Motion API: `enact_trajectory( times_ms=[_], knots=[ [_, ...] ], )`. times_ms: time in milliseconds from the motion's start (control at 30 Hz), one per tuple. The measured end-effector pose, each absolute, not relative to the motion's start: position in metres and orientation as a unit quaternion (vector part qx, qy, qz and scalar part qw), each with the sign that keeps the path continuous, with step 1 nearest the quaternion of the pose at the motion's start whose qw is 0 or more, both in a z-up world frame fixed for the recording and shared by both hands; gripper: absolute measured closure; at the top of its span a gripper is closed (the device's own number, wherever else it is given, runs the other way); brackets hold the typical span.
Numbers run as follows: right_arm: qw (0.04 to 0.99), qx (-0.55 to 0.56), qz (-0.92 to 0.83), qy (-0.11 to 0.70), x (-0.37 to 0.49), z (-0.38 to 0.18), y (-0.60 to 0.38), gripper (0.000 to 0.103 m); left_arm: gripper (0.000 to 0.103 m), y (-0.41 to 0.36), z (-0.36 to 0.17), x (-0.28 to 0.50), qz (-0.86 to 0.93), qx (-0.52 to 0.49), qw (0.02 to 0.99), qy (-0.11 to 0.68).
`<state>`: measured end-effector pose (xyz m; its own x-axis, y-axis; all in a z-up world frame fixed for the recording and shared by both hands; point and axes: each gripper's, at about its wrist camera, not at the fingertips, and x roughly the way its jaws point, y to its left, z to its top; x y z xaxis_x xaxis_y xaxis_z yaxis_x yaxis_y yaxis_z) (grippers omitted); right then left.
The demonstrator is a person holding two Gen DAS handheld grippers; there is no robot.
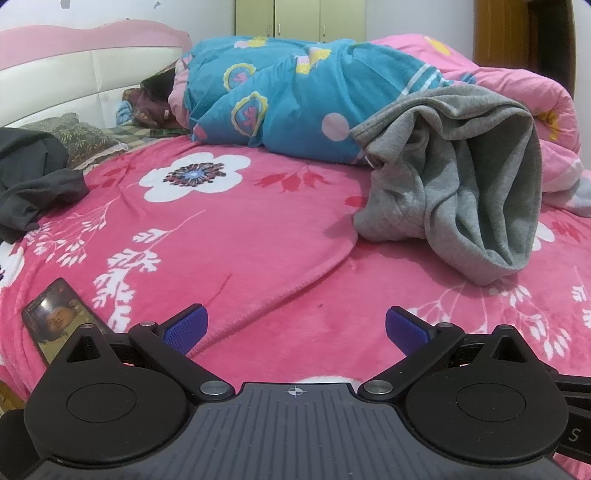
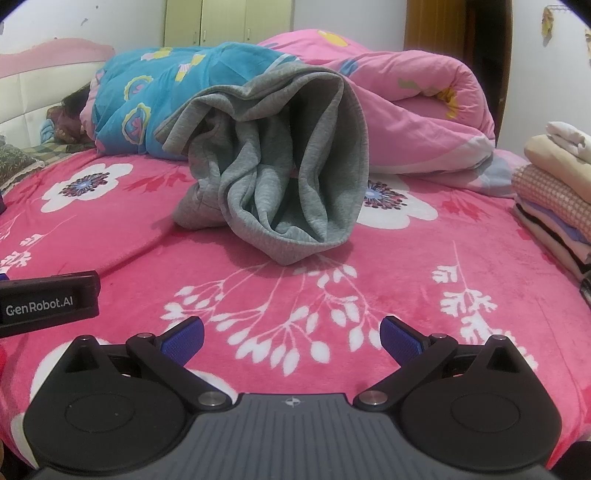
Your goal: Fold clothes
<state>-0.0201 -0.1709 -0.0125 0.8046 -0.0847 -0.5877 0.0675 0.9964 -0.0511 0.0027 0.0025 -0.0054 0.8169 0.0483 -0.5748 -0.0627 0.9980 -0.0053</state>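
Garment: we find one grey sweatshirt-type garment (image 2: 280, 162), crumpled, not folded, its far part draped up against the rolled bedding and its near end resting on the bedspread with an open hem facing us.
Garment position: mid-bed in the right wrist view; to the right of centre in the left wrist view (image 1: 461, 177); well apart from both tongs.
Left tongs (image 1: 295, 328): we record the blue pads spread wide apart, nothing between them, low over the near edge of the bed.
Right tongs (image 2: 291, 334): likewise spread wide, empty, pointed at the garment from the near side.
Bedspread (image 2: 424, 266): bright pink plush with white flower and branch print; a fold line runs across it on the left.
Bedding behind: a blue patterned quilt (image 1: 280, 96), rolled, touching the garment's far side; a pink quilt (image 2: 424, 107) bundled to its right.
Person: dark hair (image 1: 159, 86) shows at the left end of the blue quilt, near the headboard; the rest is covered.
Left side: a dark garment (image 1: 33, 177) heaped at the bed's left edge; a phone (image 1: 55, 317) with a lit screen lying near the left tongs.
Right side: a stack of folded clothes (image 2: 554, 199) at the bed's right edge.
Far wall: pale cupboard doors (image 1: 299, 18).
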Motion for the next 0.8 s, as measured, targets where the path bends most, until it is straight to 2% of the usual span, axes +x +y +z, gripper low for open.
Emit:
enact_trajectory(
  times_ms=[800],
  knots=[
    [0.951, -0.015, -0.036, 0.307, -0.0168, -0.0131, -0.1686, 0.0, 0.0, 0.0003, -0.0076, 0.0096, 0.032, -0.004, 0.955, 0.295]
  ],
)
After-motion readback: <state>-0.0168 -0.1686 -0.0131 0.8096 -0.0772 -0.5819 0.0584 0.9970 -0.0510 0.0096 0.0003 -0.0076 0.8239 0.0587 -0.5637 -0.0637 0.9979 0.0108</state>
